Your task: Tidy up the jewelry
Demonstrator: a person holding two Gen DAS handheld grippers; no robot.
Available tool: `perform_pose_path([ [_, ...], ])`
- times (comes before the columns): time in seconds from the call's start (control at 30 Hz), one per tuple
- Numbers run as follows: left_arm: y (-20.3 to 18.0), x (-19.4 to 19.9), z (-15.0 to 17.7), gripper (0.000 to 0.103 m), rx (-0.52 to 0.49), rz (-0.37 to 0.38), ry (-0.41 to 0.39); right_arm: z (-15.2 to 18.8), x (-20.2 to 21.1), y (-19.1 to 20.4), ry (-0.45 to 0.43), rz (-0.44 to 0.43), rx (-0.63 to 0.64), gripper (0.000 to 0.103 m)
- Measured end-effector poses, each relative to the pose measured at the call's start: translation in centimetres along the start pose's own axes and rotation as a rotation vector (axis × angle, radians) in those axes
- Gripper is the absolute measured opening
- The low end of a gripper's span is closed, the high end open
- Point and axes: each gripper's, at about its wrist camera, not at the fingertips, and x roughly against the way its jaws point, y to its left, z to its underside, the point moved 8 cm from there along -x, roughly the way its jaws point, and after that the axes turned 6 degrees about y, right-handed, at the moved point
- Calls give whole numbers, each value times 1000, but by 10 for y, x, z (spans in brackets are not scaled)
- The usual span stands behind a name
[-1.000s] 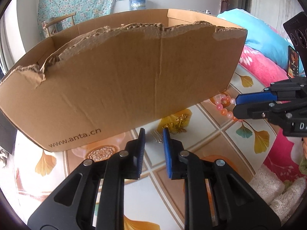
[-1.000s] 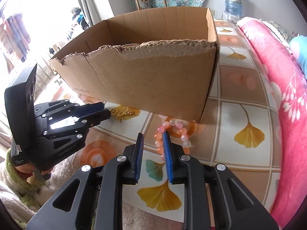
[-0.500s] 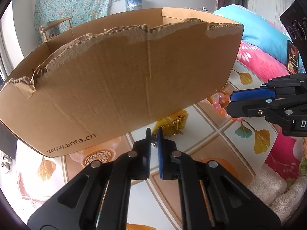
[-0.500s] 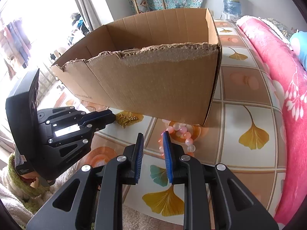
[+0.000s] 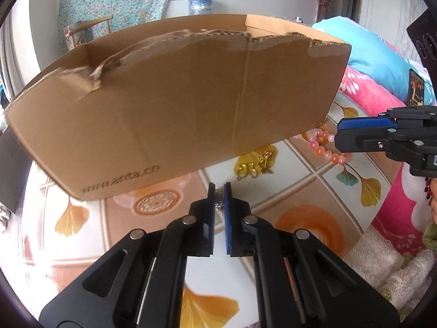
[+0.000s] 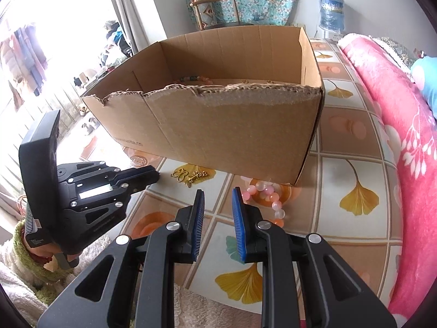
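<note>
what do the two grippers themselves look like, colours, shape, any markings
Both are matte black plastic frames with triangular cut-outs and round silver pivot screws. The left gripper and right gripper each end in two flat fingers faced with ribbed blue pads. The left one carries a black box-shaped unit, small white lettering and a white label. No cables show.

both wrist views face the cardboard box [image 5: 177,104] closely — left lower, right higher

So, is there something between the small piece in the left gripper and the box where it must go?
Yes. The left gripper holds a small silver piece low in front of the box, and the box's torn near wall stands between them. The piece must go up over that edge.
</note>
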Motion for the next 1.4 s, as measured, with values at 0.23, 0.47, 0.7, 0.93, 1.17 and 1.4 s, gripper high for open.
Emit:
perform_pose_path([
  [0.23, 15, 12, 7, 5, 31, -16, -15, -2, -7, 8, 15, -10, 12, 21],
  [0.47, 26, 11, 15, 5, 65, 5, -14, -5, -25, 24, 58, -13, 50, 25],
  [0.7, 28, 8, 15, 5, 70, 24, -32, -13, -42, 34, 86, -3, 57, 26],
  [0.93, 32, 9, 17, 5, 79, 44, -45, -16, -59, 41, 122, 24, 52, 26],
  [1.17, 33, 10, 17, 5, 82, 56, -51, -20, -67, 50, 114, 100, 104, 23],
  [1.4, 34, 10, 18, 5, 80, 58, -54, -21, -70, 61, 120, 117, 135, 13],
])
